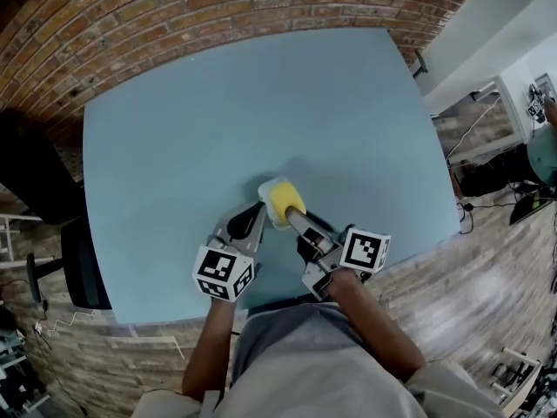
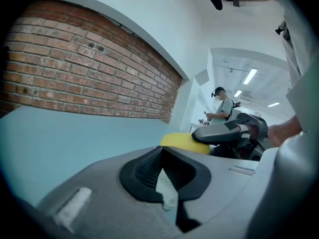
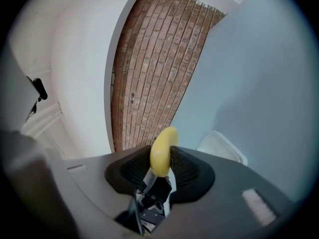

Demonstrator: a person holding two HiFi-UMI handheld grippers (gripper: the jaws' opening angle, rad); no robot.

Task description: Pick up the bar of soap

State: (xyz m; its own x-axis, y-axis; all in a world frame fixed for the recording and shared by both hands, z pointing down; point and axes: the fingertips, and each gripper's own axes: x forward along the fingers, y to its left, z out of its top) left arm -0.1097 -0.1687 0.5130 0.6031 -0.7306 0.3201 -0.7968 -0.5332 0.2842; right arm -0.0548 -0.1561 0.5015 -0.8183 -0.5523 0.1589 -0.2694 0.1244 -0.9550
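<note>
Bar of soap point(image 3: 162, 151): its lower half is hidden between the right gripper's point(image 3: 162, 164) pads. Soap dish point(image 3: 224, 146), just beyond that claw, is partly covered by its jaw. Only a pale sliver shows inside the left gripper point(image 2: 164, 179).

- Smooth, waxy yellow bar of soap point(image 1: 286, 200) (faint sheen).
- Matt, smooth blue table point(image 1: 261, 111).
- Rough brick wall point(image 1: 174, 16), far side.
- Translucent whitish plastic tray point(image 3: 222, 146).

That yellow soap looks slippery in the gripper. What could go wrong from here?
The right gripper pinches the rounded bar of soap near one end, so it could squirt out onto the table. The left gripper seems clamped on the rim of the white dish, which might tip.
</note>
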